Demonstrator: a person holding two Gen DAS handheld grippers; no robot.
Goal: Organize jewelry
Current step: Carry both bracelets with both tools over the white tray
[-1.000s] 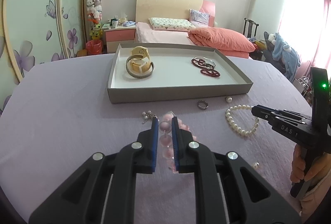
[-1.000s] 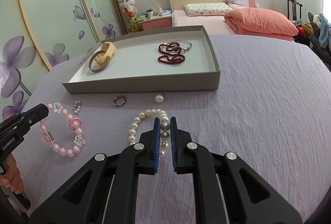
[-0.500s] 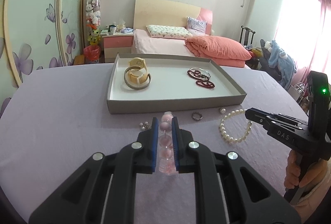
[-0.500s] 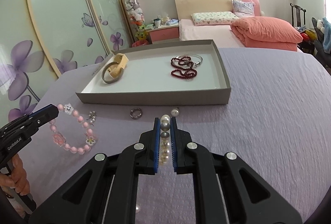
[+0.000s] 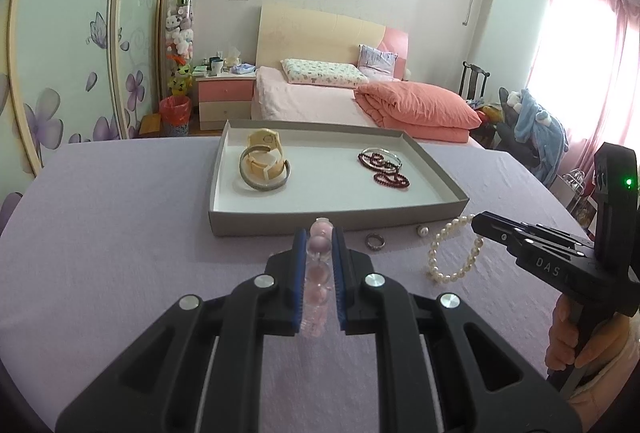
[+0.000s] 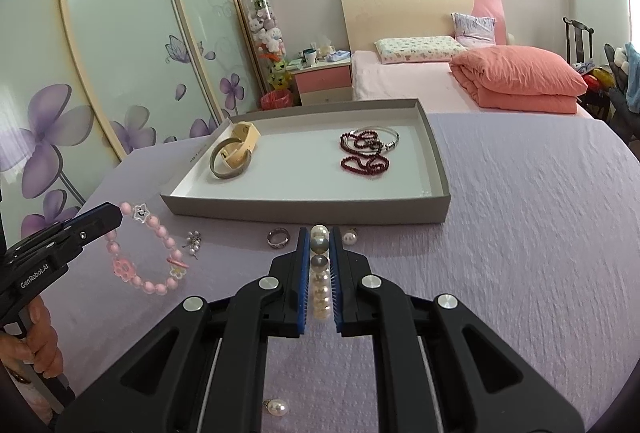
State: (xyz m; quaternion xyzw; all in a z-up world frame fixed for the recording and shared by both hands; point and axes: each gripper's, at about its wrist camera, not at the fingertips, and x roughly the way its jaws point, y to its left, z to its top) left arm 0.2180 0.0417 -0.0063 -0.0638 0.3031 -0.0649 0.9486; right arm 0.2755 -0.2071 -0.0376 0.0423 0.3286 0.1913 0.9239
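My left gripper [image 5: 319,239] is shut on a pink bead bracelet [image 5: 319,265] and holds it hanging above the purple cloth; the bracelet also shows in the right wrist view [image 6: 150,253]. My right gripper [image 6: 319,239] is shut on a white pearl bracelet [image 6: 320,273], which also hangs in the left wrist view [image 5: 452,253]. Both grippers are just short of the grey tray [image 5: 280,225] [image 6: 304,211]. The tray holds a cream watch with a grey bangle [image 5: 264,165] and dark red beads with a silver bangle [image 5: 384,169].
On the cloth before the tray lie a silver ring [image 6: 278,237], a single pearl [image 6: 349,236], a small charm earring [image 6: 193,241] and a pearl earring [image 6: 276,408] close under my right gripper. A bed and nightstand stand behind the table.
Both grippers have lifted their bracelets off the cloth and moved forward toward the tray's front wall.
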